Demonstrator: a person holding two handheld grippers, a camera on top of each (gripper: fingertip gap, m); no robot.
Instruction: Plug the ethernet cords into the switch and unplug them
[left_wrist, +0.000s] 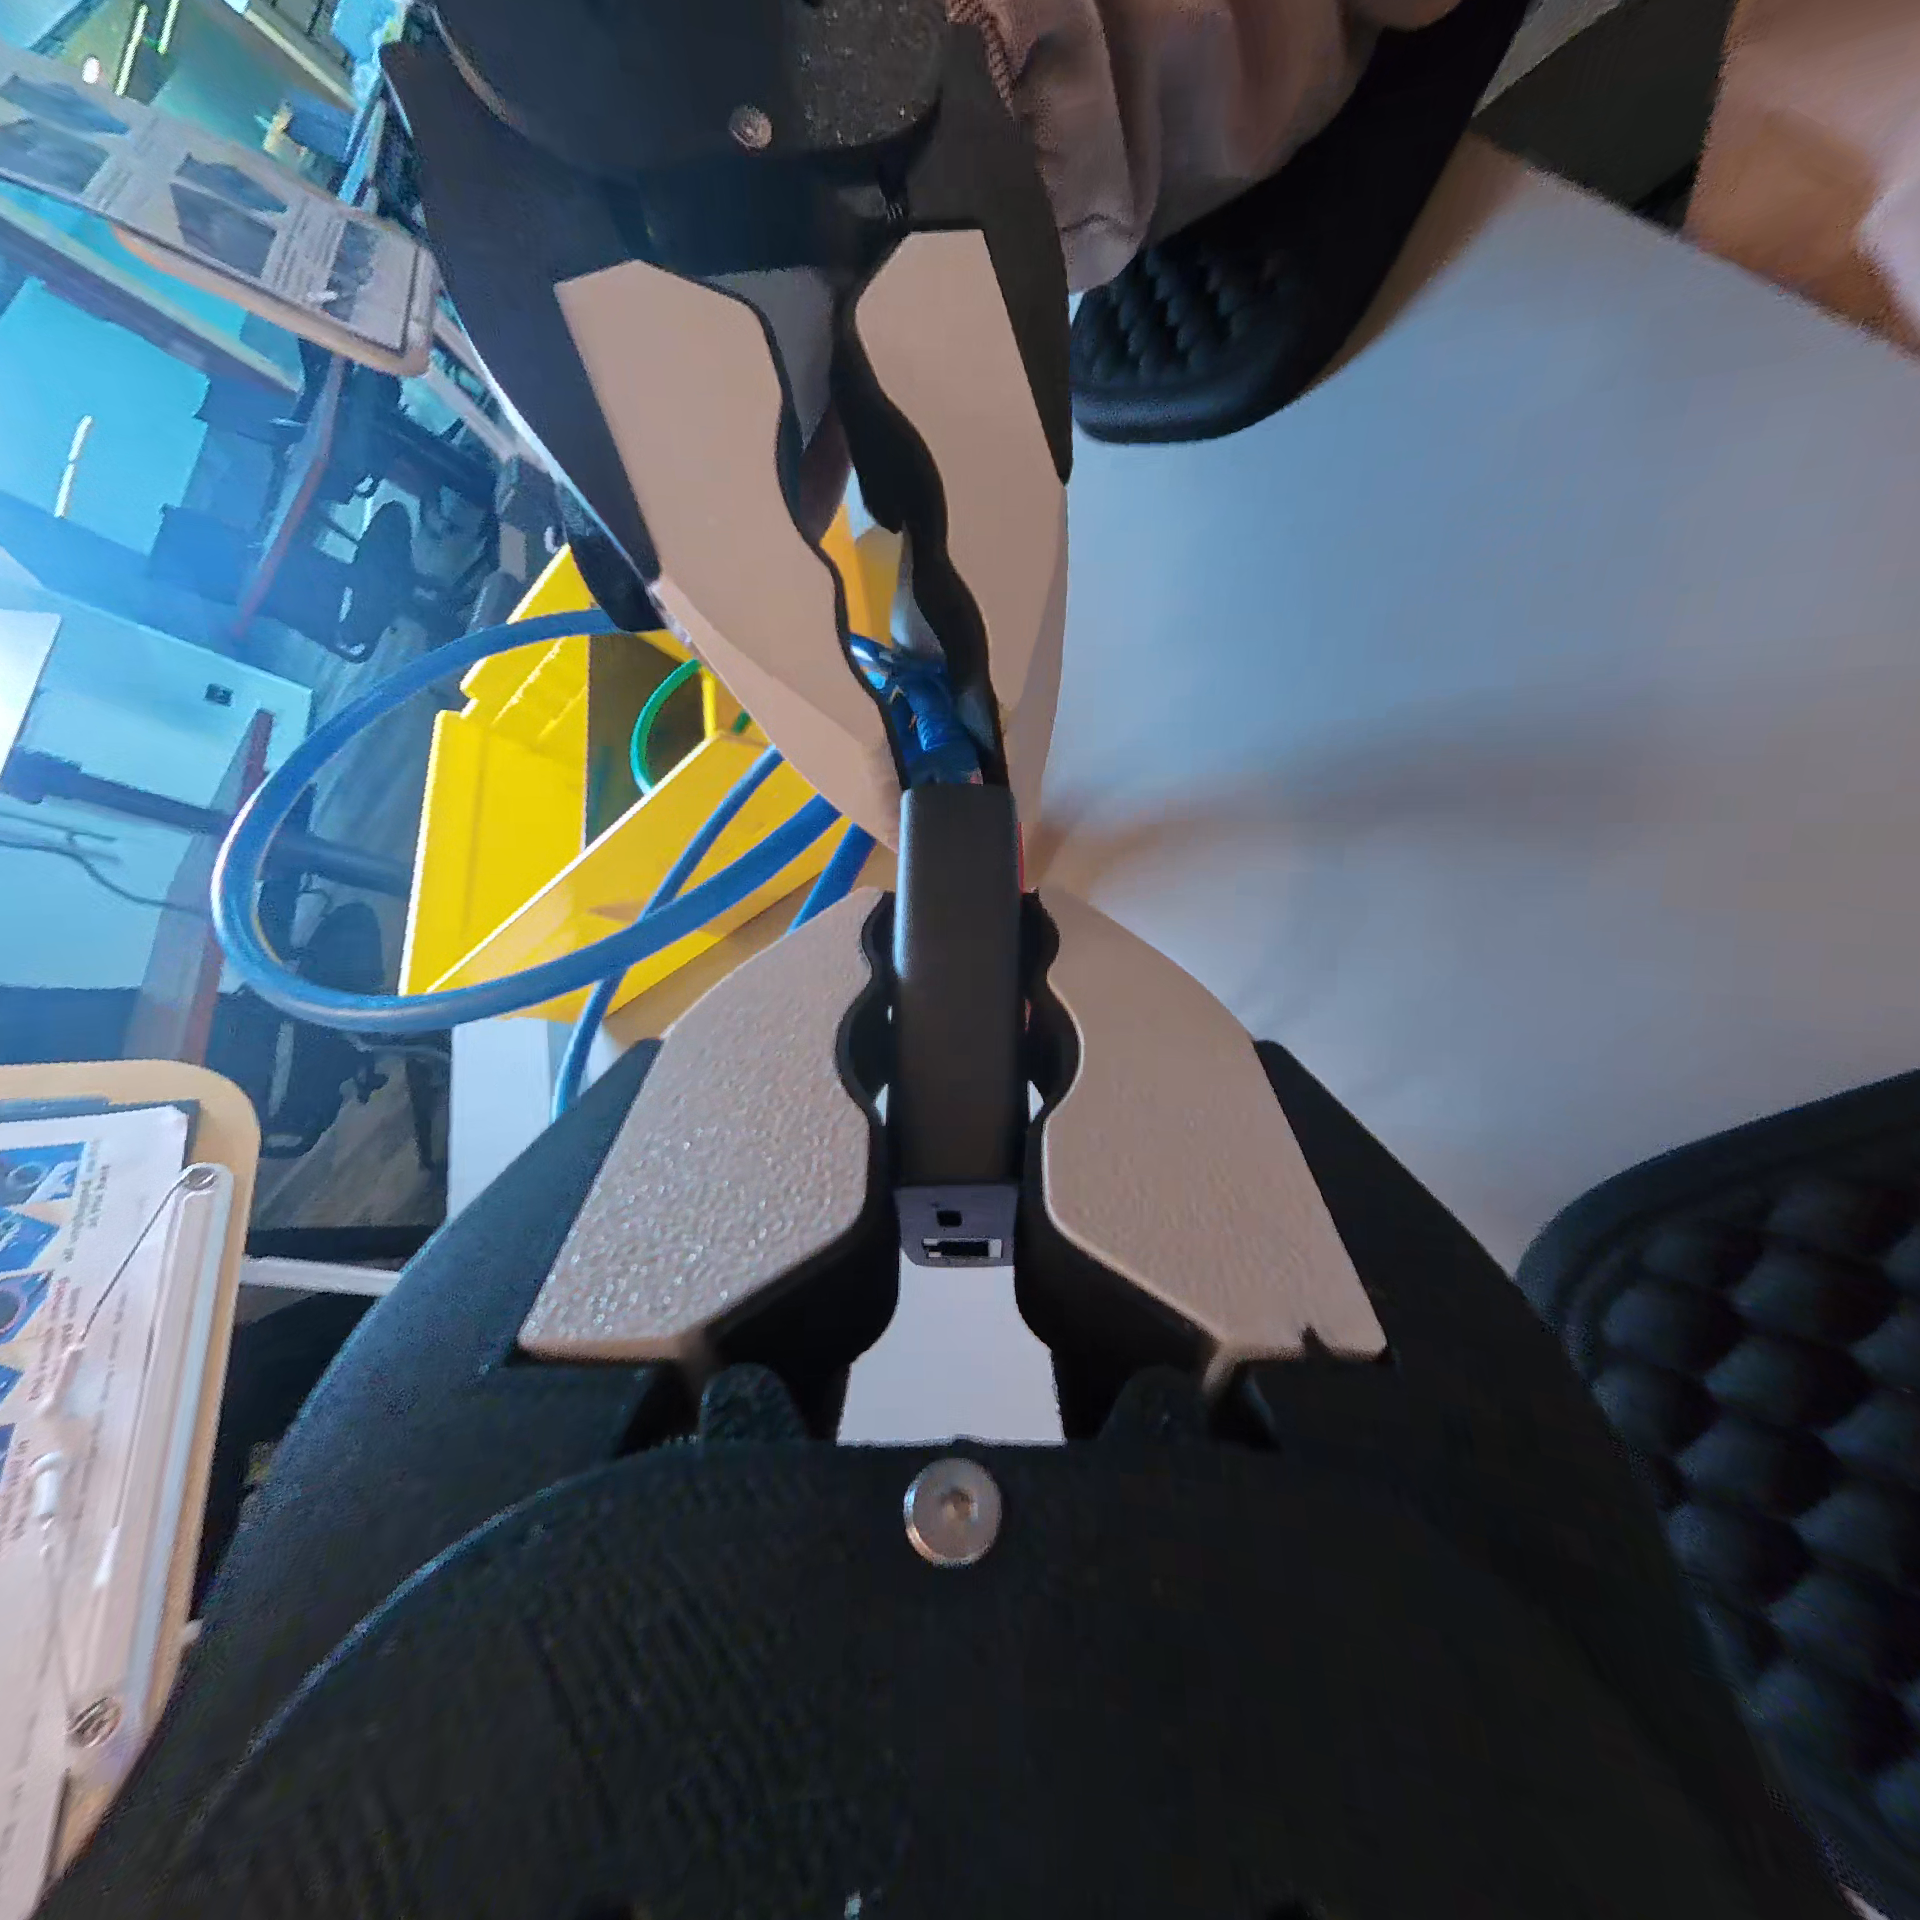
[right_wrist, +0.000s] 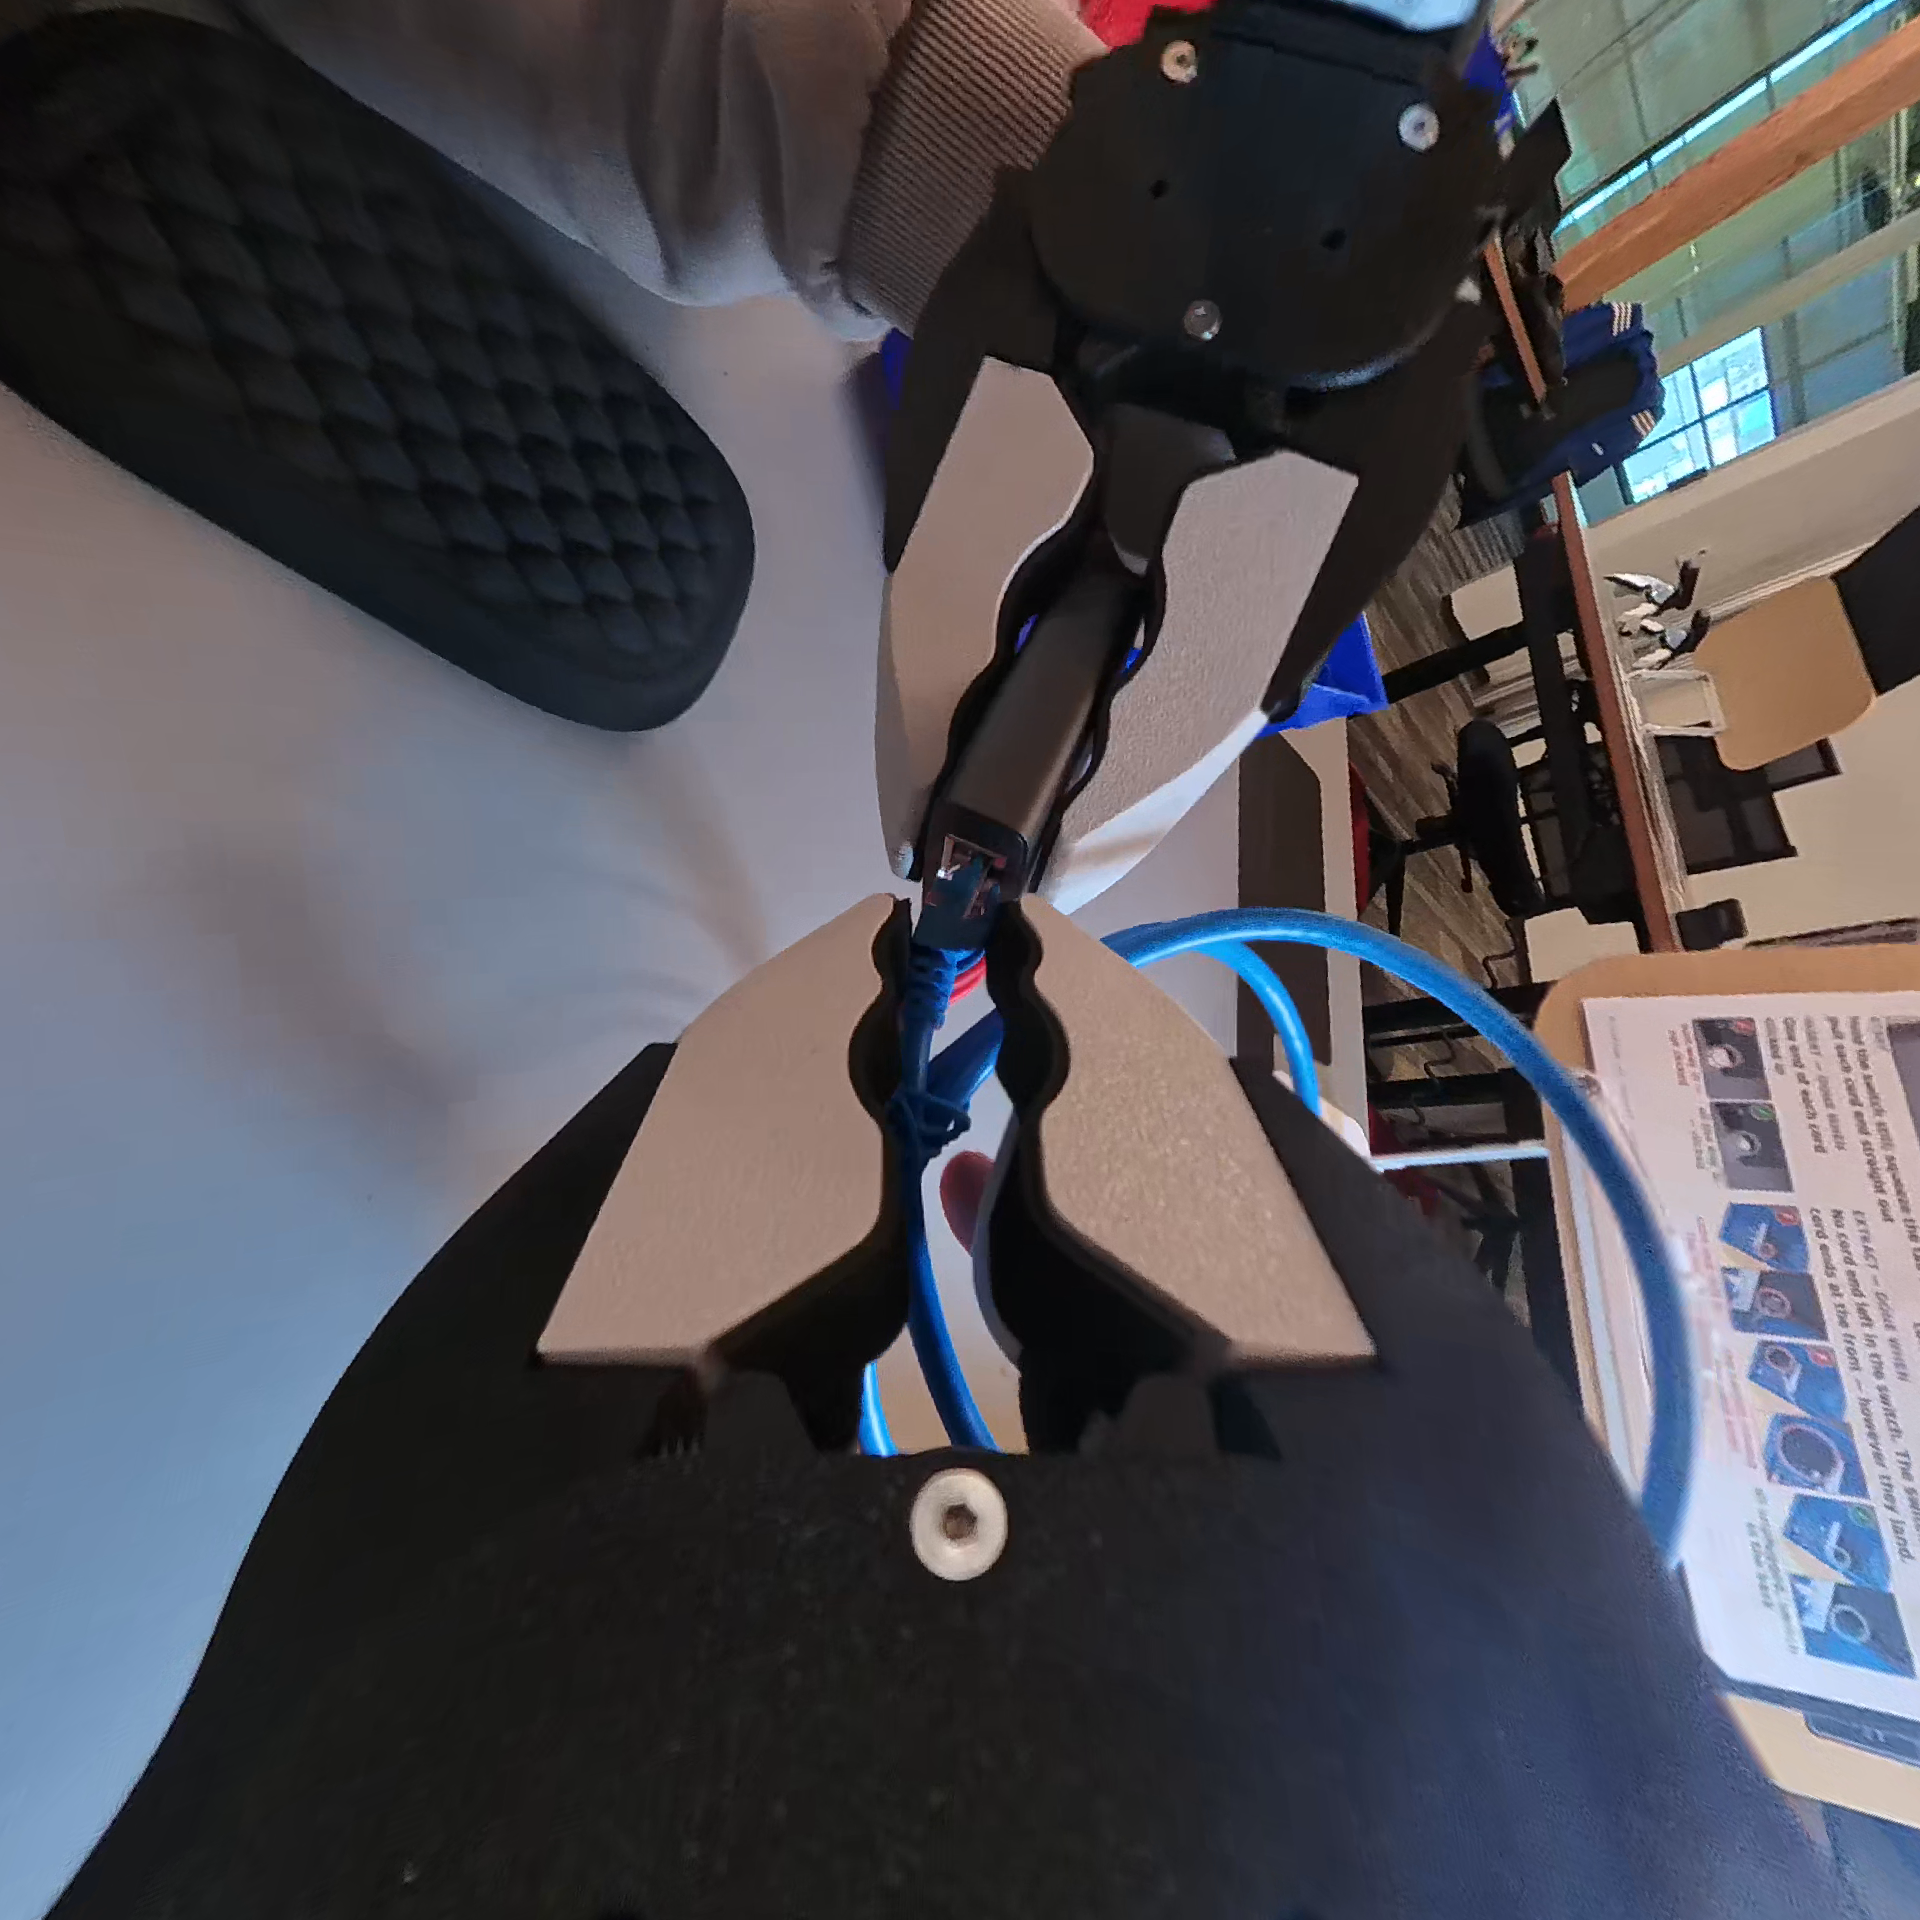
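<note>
Left gripper (left_wrist: 956, 925) clamped on dark switch (left_wrist: 954, 997). Right gripper (right_wrist: 951, 914) pinching blue cord (right_wrist: 1558, 1081) plug (right_wrist: 948, 920), plug tip inside switch port. Yellow bin (left_wrist: 520, 831) behind.

Your left gripper (left_wrist: 956, 1049) and right gripper (right_wrist: 951, 940) point at each other tip to tip, both with jaws closed tight, each clamping something narrow between its 2 fingers.

Bright daylight, fisheye-warped edges, slight motion blur
</note>
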